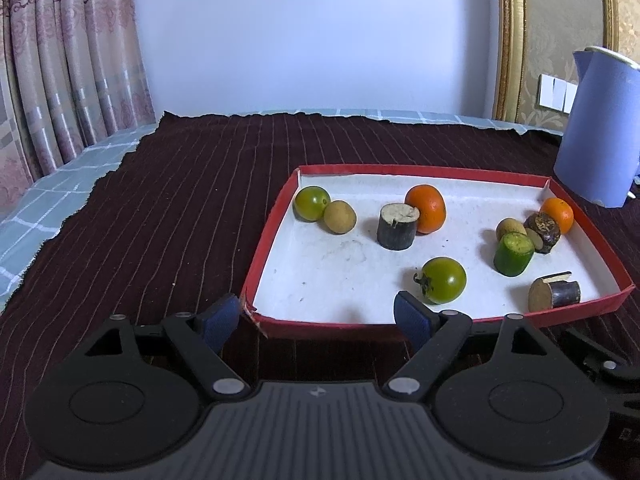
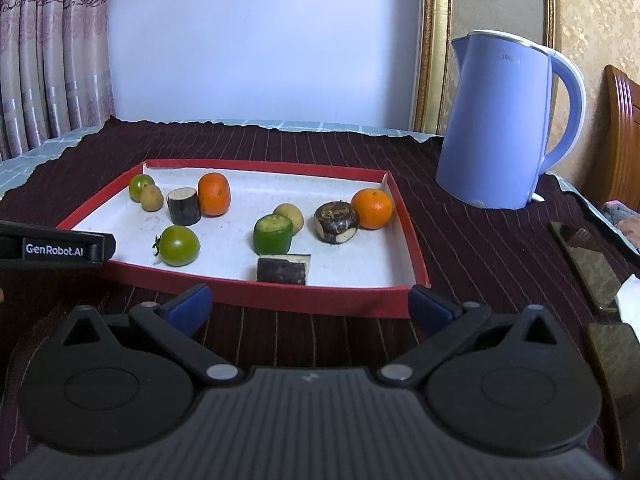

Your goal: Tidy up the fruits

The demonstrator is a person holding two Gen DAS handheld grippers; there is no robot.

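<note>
You've got bare tray floor front-left to reach into. The kettle blocks the far right, and fruit crowds the right corner.

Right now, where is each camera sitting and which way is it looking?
Left wrist view: sits on the left hand-held gripper, looking down and forward at the near left corner of the red tray; its own open blue fingers show.
Right wrist view: sits on the right hand-held gripper, facing the tray's near edge; its open fingers show, and the left one's side.
Both share the tray, the fruits and the blue kettle.
</note>
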